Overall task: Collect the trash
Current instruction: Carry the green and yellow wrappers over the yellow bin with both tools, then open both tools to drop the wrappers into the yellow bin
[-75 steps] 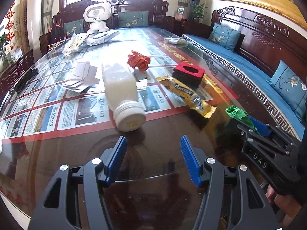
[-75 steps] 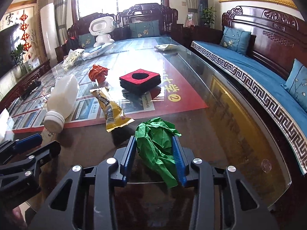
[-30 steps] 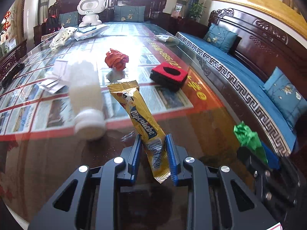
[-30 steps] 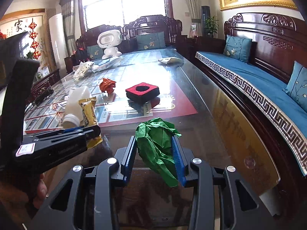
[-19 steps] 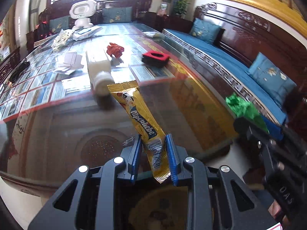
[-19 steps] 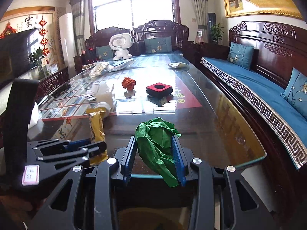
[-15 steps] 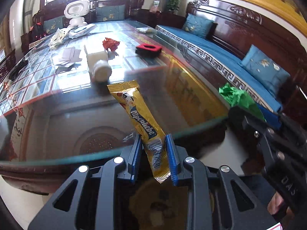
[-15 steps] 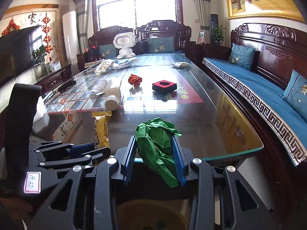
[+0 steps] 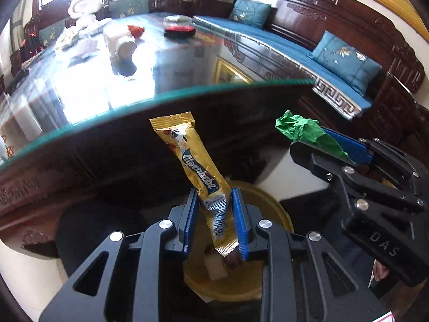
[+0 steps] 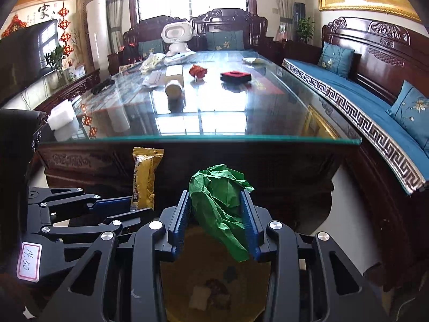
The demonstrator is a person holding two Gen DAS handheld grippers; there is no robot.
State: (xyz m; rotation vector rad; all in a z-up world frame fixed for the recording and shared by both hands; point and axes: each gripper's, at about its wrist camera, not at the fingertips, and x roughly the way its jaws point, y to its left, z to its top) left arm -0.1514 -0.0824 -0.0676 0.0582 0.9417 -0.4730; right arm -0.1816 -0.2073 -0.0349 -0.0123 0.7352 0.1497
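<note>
Wrapper (image 9: 197,166) of gold foil stands up between the blue pads of the left tool (image 9: 214,222), which is clamped on its lower end near the barcode; the long upper part leans forward and to the left, free in the air. It looks very light, thin and slippery, so a hold low on the flat seam seems the safest.

Green paper (image 10: 218,206), crumpled, is clamped in the right tool (image 10: 218,224), with a loose tail hanging below the pads. It looks soft and weightless and probably springs open when it is let go.

Directly under both tools is a yellow bin (image 9: 270,206) with some scraps inside. Ahead of the tools the tabletop (image 10: 241,123) carries a white bottle (image 10: 174,86), a red paper ball (image 10: 198,71) and a red and black box (image 10: 236,76).
</note>
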